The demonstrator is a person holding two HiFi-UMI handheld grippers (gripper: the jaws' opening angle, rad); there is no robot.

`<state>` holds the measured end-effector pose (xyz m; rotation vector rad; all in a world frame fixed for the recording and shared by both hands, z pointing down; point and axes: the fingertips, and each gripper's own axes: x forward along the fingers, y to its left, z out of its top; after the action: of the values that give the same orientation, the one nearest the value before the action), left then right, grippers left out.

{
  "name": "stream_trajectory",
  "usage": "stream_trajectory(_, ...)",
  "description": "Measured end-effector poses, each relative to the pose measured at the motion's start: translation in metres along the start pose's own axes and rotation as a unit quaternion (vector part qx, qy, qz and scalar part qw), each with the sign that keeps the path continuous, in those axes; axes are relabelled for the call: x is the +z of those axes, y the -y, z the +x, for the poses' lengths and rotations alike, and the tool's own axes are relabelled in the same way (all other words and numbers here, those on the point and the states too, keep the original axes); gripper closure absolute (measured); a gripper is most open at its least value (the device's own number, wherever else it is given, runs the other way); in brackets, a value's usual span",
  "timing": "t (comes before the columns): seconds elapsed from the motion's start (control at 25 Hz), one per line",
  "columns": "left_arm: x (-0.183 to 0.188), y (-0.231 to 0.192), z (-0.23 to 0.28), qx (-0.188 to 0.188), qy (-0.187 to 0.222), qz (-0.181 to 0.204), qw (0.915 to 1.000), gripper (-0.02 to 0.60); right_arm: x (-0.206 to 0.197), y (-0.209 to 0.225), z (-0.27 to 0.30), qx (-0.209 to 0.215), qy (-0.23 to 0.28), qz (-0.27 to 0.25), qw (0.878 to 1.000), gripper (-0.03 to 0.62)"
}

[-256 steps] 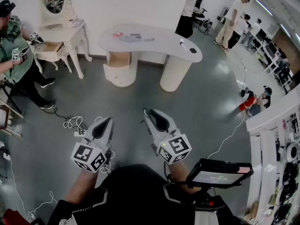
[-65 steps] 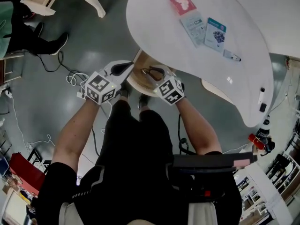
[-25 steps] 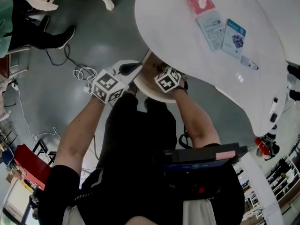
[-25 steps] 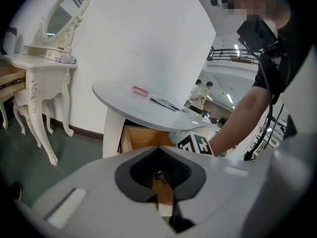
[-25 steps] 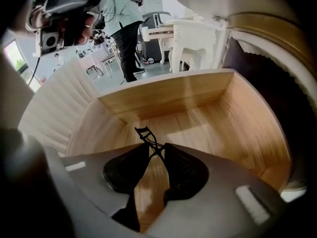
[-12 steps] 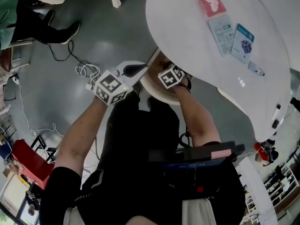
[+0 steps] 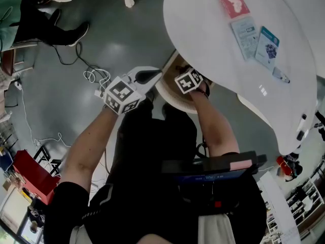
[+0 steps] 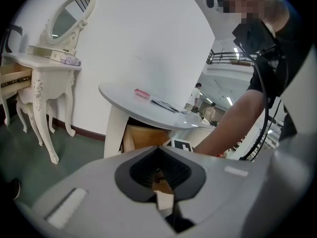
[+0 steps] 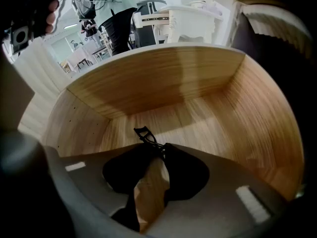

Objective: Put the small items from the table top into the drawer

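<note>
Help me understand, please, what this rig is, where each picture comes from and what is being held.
A person holds a two-jaw gripper in each hand. The head view looks down from a camera on the person's head; each gripper view looks along that gripper's own jaws. The right gripper points down into the open wooden drawer, shut on a black eyelash curler. The left gripper is shut and empty. On the white table top lie a red packet, a pale card, a teal card and a pen-like item.
</note>
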<state>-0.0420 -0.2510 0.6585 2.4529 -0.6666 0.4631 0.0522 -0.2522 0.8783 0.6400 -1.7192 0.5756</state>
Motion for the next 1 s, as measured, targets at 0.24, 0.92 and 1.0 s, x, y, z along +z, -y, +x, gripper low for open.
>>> stream_trajectory(0.24, -0.001, 0.000, -0.007, 0.008, 0.000, 0.001, 1.0000, 0.580, -0.001, 0.000, 0.000, -0.005, 0.000, 0.004, 1.000, 0.482)
stream_trajectory(0.92, 0.027, 0.011, -0.035, 0.014, -0.002, 0.020, 0.9997, 0.580, -0.001, -0.027, -0.071, 0.061, 0.035, -0.017, 0.997, 0.452)
stream_trajectory(1.0, 0.034, 0.014, -0.036, 0.011, -0.001, 0.027, 0.9996, 0.580, 0.002, -0.035, -0.085, 0.066, 0.047, -0.029, 0.996, 0.482)
